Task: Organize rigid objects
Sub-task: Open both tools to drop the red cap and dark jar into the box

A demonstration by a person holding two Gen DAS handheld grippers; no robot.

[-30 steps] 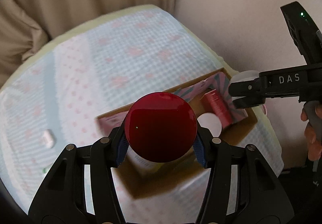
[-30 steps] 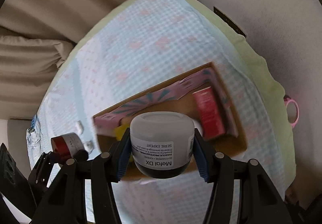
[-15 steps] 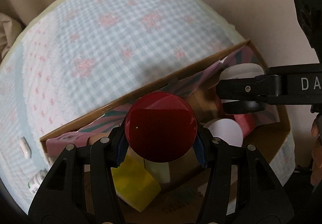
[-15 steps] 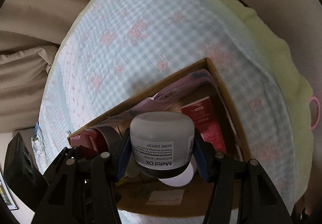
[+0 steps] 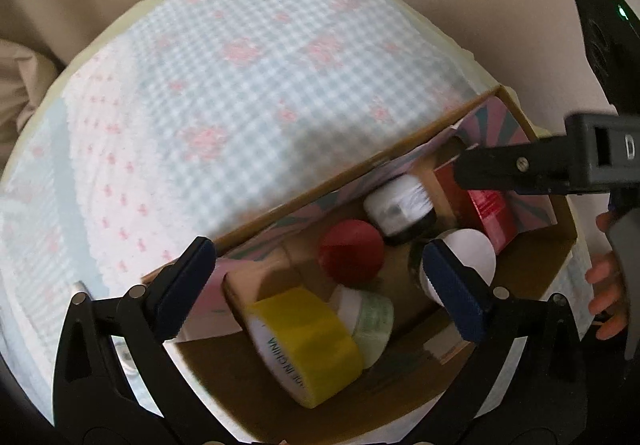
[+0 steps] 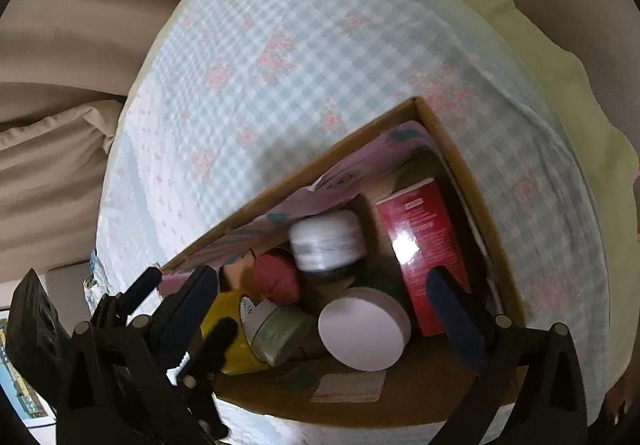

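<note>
Both grippers hang over the open cardboard box (image 5: 328, 181), which sits on a bed with a blue checked cover (image 5: 240, 85).

The left gripper (image 5: 320, 281) has just been opening: its fingers (image 5: 452, 289) now stand wide, nothing between the pads. Below and beyond them, in the box, lies the red-lidded jar (image 5: 351, 251), clear of both fingers. Nearer is a yellow tape roll (image 5: 308, 345), with a pale green jar (image 5: 368, 319) just beside it.

The right gripper (image 6: 320, 297) has likewise just been opening, and its fingers (image 6: 456, 309) are spread wide and empty. The grey jar with the black base (image 6: 328, 241) lies past them in the box, blurred, seemingly on its side, next to the red-lidded jar. A white-lidded jar (image 6: 364, 327) sits between the right fingers, untouched; a red carton (image 6: 424, 241) lies by the far wall.
</note>
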